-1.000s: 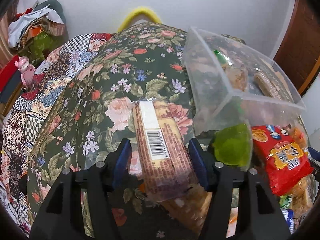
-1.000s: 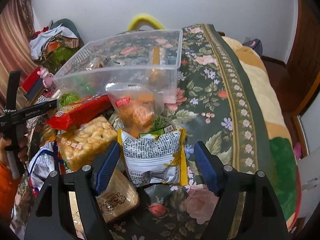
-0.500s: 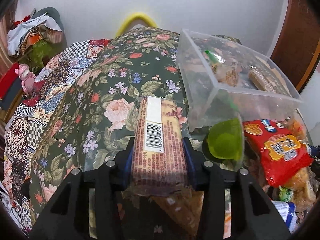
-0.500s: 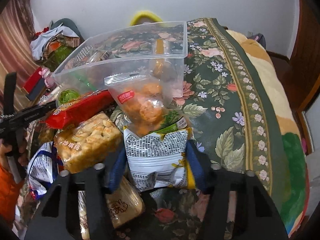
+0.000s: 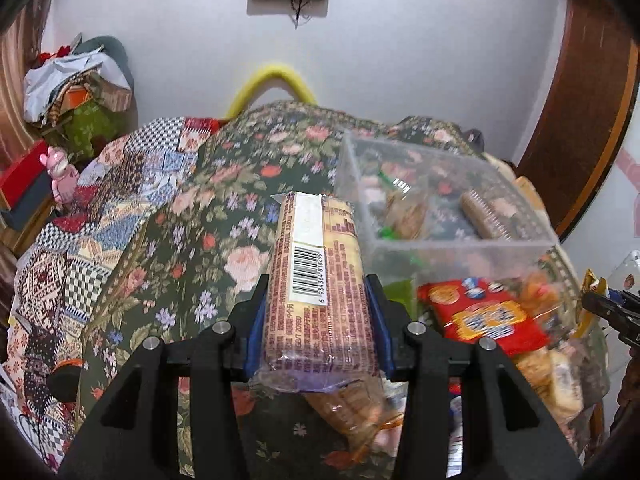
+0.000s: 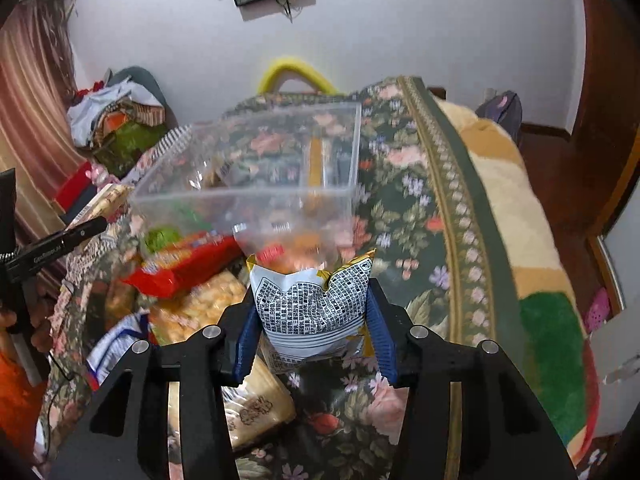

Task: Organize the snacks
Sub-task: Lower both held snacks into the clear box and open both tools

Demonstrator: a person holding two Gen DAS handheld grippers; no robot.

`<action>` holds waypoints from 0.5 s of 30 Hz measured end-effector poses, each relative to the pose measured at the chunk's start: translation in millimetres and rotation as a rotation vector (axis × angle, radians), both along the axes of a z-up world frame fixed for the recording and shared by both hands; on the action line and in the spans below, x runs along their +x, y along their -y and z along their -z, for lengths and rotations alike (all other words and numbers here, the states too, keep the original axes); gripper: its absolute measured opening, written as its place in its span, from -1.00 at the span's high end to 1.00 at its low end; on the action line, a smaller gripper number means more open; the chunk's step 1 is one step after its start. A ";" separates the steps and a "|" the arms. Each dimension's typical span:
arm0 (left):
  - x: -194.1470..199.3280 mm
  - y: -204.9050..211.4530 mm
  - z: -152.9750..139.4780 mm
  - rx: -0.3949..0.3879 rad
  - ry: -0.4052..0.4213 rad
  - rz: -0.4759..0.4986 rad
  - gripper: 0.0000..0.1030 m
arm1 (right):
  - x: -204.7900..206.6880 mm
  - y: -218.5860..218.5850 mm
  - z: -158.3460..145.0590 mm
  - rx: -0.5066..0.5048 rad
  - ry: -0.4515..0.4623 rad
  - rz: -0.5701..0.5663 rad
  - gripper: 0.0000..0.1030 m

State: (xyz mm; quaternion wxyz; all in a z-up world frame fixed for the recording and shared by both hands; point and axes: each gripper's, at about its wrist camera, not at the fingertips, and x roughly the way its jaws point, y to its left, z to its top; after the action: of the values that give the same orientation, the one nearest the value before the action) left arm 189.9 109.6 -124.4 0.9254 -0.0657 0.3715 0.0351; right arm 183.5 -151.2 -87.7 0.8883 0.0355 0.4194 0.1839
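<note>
My left gripper [image 5: 316,300] is shut on a long biscuit pack [image 5: 316,268] with a barcode and holds it above the floral bedspread. The clear plastic bin [image 5: 440,216] stands ahead to the right with a few snacks inside. My right gripper [image 6: 312,316] is shut on a white-and-yellow snack bag [image 6: 312,304] and holds it up in front of the clear plastic bin [image 6: 256,160]. A pile of loose snacks, with a red pack [image 6: 184,264] and a red pack [image 5: 484,316], lies between the grippers.
The bed has a floral cover [image 5: 192,240] and a patchwork quilt [image 5: 80,240] on the left. A yellow curved bar [image 5: 272,80] rises behind the bed. Clothes [image 5: 72,80] are heaped at far left. A brown door [image 5: 592,120] stands at right.
Both grippers closed on their packs and lifted them. The left one raised the biscuit pack off the pile; the right one raised the snack bag toward the bin.
</note>
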 end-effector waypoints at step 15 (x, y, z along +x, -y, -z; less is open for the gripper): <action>26.4 61.4 -48.9 -0.029 0.116 0.135 0.14 | 29.4 -14.6 -51.4 0.039 0.180 -0.010 0.13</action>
State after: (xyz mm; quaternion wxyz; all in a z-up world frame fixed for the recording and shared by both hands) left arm 216.3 48.2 -75.5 0.9446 -0.0559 0.3213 -0.0365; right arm 212.9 -136.6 -36.3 0.9205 0.0341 0.3344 0.1991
